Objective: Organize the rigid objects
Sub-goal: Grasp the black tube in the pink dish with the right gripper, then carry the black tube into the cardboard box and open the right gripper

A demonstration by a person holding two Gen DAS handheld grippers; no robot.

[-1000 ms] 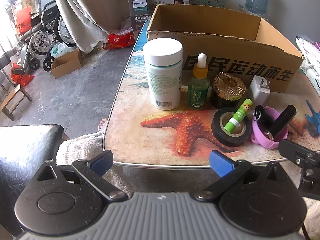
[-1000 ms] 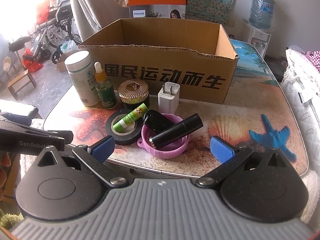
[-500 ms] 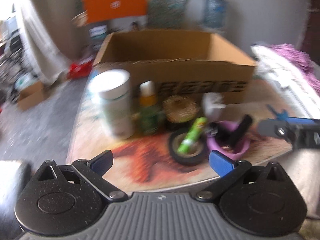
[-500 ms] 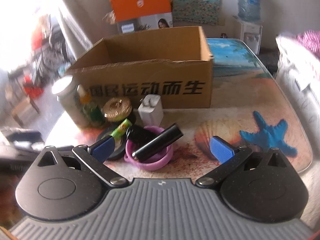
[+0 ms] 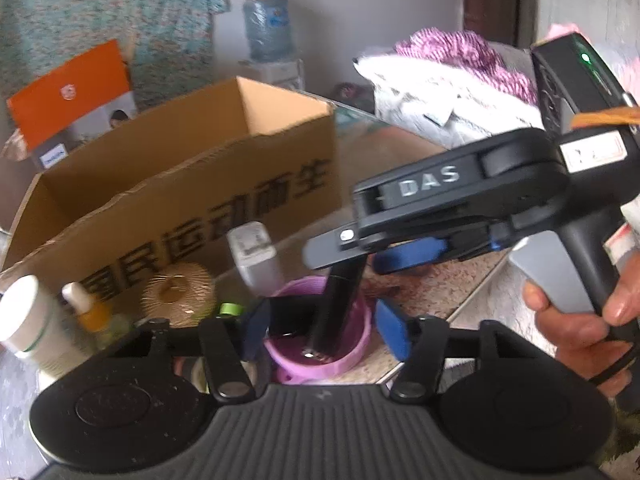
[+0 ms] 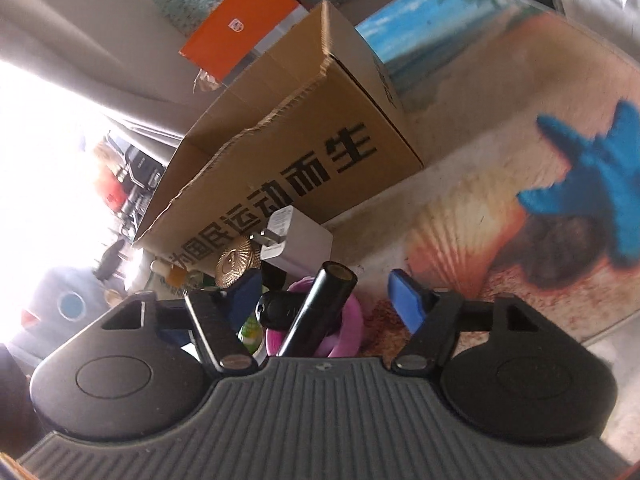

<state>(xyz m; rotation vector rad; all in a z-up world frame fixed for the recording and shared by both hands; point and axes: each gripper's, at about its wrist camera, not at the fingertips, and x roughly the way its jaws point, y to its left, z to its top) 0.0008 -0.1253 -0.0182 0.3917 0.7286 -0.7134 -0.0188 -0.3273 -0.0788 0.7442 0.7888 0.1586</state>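
Note:
A pink bowl point(image 5: 352, 320) sits at the table's front edge with a black cylinder point(image 5: 338, 304) leaning in it and a small black object point(image 5: 284, 320) beside that. My left gripper point(image 5: 324, 326) is open, its blue pads either side of the bowl. My right gripper point(image 6: 326, 292) is open, tilted, with the black cylinder point(image 6: 320, 308) and pink bowl point(image 6: 352, 320) between its fingers. In the left wrist view the right gripper point(image 5: 416, 248) hovers over the cylinder's top. A cardboard box point(image 5: 168, 184) stands open behind.
A white charger point(image 5: 254, 256), gold-lidded jar point(image 5: 176, 292), dropper bottle point(image 5: 86, 312) and white bottle point(image 5: 28, 324) line the box front. The charger point(image 6: 296, 246) and gold lid point(image 6: 236, 262) show in the right wrist view. Bedding point(image 5: 440, 92) lies right of the table.
Both grippers have moved in close around the pink bowl and black cylinder. The right gripper has tilted and now sits over the cylinder. Both stay open.

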